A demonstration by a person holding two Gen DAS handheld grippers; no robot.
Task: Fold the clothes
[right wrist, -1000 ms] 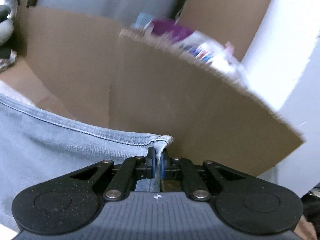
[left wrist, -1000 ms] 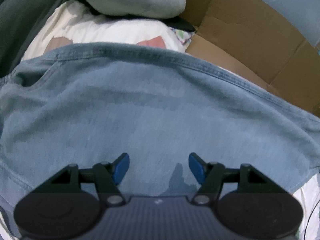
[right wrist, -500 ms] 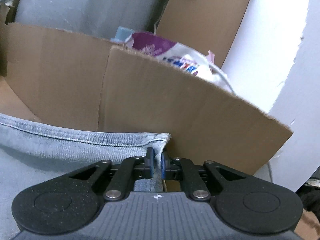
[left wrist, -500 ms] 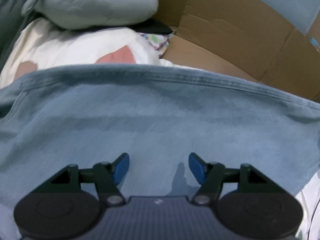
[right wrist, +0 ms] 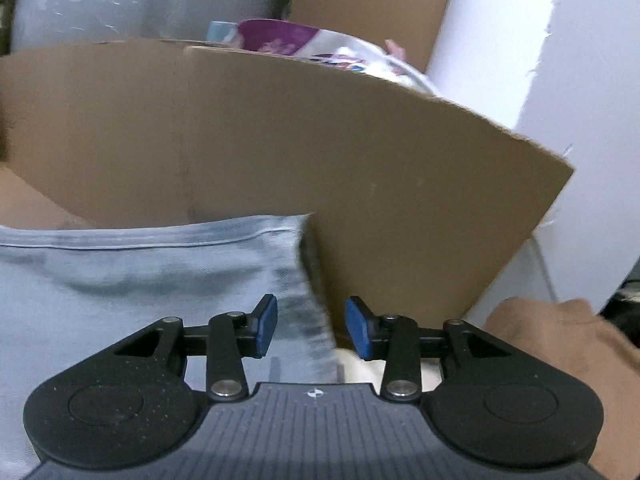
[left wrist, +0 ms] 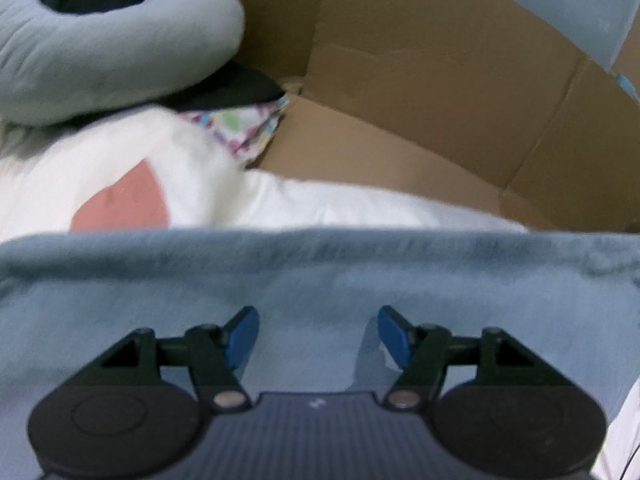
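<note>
The blue denim garment (left wrist: 320, 288) lies spread over white bedding (left wrist: 328, 204), its stitched far hem running across in front of a cardboard box (right wrist: 320, 152). The left tongs (left wrist: 316, 334) hang over the cloth with blue pads well apart, holding nothing. The right tongs (right wrist: 311, 326) are also parted, straddling the garment's right corner (right wrist: 304, 264) without gripping it. Whichever fold comes next, it would go best with edges squared, the cloth smoothed flat, and each corner pinched through all its layers.
</note>
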